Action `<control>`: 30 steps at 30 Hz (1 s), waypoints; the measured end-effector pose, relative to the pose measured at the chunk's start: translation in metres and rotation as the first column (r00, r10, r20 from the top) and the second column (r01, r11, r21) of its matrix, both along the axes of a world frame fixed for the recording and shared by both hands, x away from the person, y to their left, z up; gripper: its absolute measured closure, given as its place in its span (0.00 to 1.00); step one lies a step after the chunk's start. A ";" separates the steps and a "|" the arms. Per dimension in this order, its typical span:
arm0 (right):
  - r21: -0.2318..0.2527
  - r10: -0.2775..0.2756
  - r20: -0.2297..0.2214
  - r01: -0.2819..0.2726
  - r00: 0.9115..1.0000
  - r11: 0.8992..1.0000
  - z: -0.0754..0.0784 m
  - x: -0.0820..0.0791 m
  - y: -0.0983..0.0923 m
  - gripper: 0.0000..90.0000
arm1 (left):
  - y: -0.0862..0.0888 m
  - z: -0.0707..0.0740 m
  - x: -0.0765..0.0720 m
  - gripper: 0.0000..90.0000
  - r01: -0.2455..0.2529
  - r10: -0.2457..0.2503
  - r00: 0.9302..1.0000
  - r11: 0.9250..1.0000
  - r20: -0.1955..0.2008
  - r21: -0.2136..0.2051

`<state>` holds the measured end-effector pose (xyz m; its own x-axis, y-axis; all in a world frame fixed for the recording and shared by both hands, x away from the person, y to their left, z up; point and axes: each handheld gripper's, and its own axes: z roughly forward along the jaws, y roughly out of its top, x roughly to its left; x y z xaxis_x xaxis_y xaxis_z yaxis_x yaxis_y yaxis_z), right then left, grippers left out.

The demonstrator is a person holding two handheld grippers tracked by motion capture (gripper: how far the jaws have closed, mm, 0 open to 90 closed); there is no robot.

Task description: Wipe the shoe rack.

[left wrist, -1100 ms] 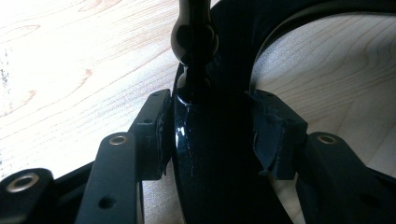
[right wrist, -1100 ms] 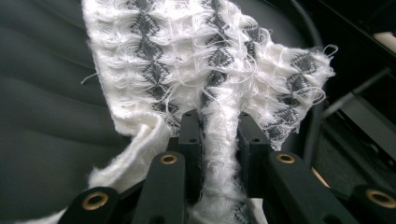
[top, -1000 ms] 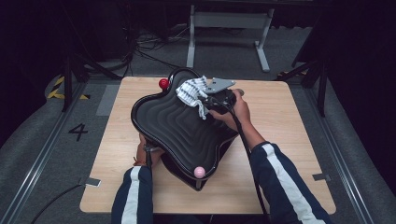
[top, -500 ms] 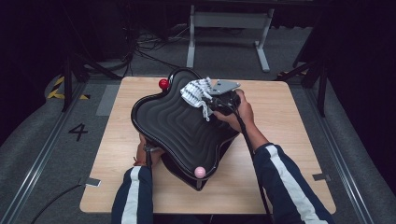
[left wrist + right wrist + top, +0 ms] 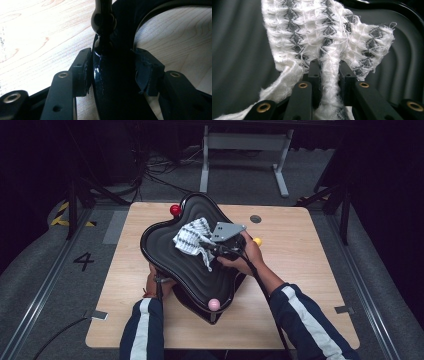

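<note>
A black, wavy-edged ridged tray [image 5: 165, 252] sits tilted on the wooden table [image 5: 310, 270]. On its upper part lies a white cloth with a grey pattern [image 5: 191, 235]. My right gripper [image 5: 209, 248] is shut on a fold of that cloth [image 5: 329, 37], which rises between the two pads [image 5: 315, 72] over the tray's ridged surface [image 5: 237, 50]. My left gripper [image 5: 159, 281] is at the tray's near left edge. In the left gripper view its jaws [image 5: 111, 65] are clamped on the glossy black rim [image 5: 112, 85].
Three ball knobs stick out around the tray: a red ball [image 5: 175, 210] at the back, a yellow ball [image 5: 257, 241] at the right, a pink ball [image 5: 214, 304] at the front. A small dark disc [image 5: 255, 218] is set in the tabletop. Bare wood lies right of the tray.
My right gripper has dragged the cloth across the tray, toward the person and slightly left. The left gripper and the tray have stayed where they were.
</note>
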<state>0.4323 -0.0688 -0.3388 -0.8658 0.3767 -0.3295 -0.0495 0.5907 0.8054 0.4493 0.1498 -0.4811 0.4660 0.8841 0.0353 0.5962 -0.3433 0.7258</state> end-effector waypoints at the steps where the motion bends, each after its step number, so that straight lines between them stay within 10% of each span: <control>1: 0.002 0.022 -0.003 -0.022 1.000 1.000 0.000 -0.005 0.003 0.85 | 0.000 0.000 0.000 0.56 0.000 0.000 1.000 1.000 0.000 0.000; 16: -0.014 0.102 0.006 -0.102 0.995 0.995 0.000 -0.023 0.016 0.84 | 0.000 0.000 0.000 0.56 -0.005 0.005 1.000 1.000 0.001 0.001; 30: -0.026 -0.150 -0.007 0.149 0.989 0.988 -0.001 0.027 -0.023 0.85 | 0.000 0.000 0.000 0.56 -0.004 0.004 1.000 1.000 0.000 0.001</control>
